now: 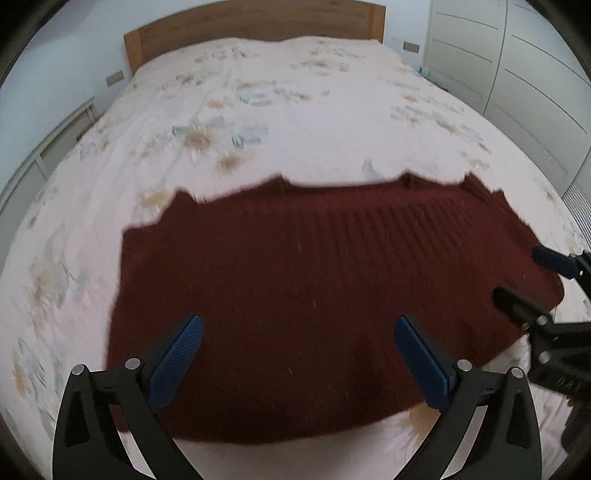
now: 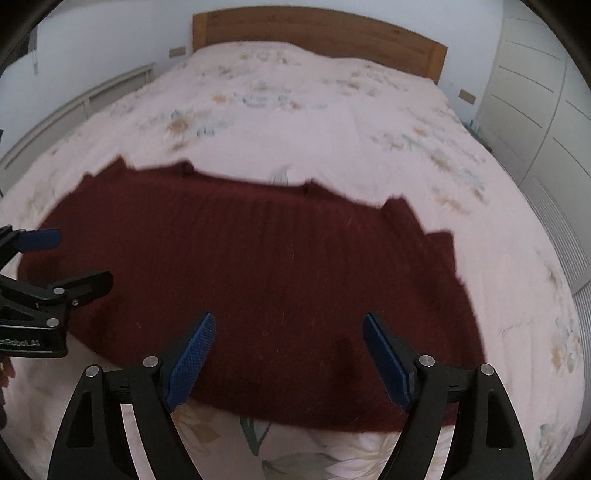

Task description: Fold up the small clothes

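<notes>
A dark red knitted garment (image 1: 314,280) lies spread flat on the bed; it also shows in the right wrist view (image 2: 266,273). My left gripper (image 1: 297,326) is open and empty, held just above the garment's near edge, left of the middle. My right gripper (image 2: 288,323) is open and empty above the near edge, further right. The right gripper shows at the right edge of the left wrist view (image 1: 517,273). The left gripper shows at the left edge of the right wrist view (image 2: 83,258). Both views are a little blurred.
The bed has a pale floral cover (image 1: 280,110) and a wooden headboard (image 1: 255,26). White wardrobe doors (image 1: 517,66) stand on the right. A low white unit (image 2: 92,96) runs along the left wall.
</notes>
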`<state>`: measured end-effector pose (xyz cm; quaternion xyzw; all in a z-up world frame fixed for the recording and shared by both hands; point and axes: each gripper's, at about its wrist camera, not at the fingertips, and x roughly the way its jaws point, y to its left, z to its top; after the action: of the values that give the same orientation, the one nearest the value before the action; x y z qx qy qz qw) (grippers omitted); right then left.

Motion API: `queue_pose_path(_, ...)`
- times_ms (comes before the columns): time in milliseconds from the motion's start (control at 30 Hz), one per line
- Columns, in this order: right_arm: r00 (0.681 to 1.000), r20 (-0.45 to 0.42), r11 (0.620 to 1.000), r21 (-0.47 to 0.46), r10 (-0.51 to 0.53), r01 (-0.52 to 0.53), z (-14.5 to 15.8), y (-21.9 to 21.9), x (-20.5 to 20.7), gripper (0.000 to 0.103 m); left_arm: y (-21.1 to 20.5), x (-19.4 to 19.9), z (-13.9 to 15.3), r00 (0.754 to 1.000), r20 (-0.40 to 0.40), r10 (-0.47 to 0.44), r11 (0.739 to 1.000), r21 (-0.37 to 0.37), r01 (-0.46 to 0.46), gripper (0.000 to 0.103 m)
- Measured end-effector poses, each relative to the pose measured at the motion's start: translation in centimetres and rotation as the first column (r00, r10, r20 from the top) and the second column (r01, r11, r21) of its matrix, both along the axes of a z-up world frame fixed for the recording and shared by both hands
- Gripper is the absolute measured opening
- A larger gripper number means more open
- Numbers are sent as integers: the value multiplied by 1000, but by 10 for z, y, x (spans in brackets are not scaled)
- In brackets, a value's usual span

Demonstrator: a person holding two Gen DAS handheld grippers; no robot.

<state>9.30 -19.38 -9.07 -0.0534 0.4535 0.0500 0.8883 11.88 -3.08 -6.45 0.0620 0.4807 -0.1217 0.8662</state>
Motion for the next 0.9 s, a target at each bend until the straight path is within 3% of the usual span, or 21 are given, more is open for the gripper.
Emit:
queue_pose_path(100,999,-19,999,-36,-31,31,-20,-6,0,83,3,-2,-22,999,-43,6,999,36,-5,102)
queue_pose_path(200,998,-12,998,5,-64,64,-26,-23,-3,83,17,-2,-35,998,-50,26,998,53,-24,102)
queue_pose_path(533,985,-18,985,-4,-170,170,-27,-76,-9,83,66,-1,-40,996,-61,61,998,-1,-61,102)
queue_pose_path(900,982,-19,981,21,-190,191,-25,-81,-17,83,61,1,-46,995,-74,63,998,-13,-65,102)
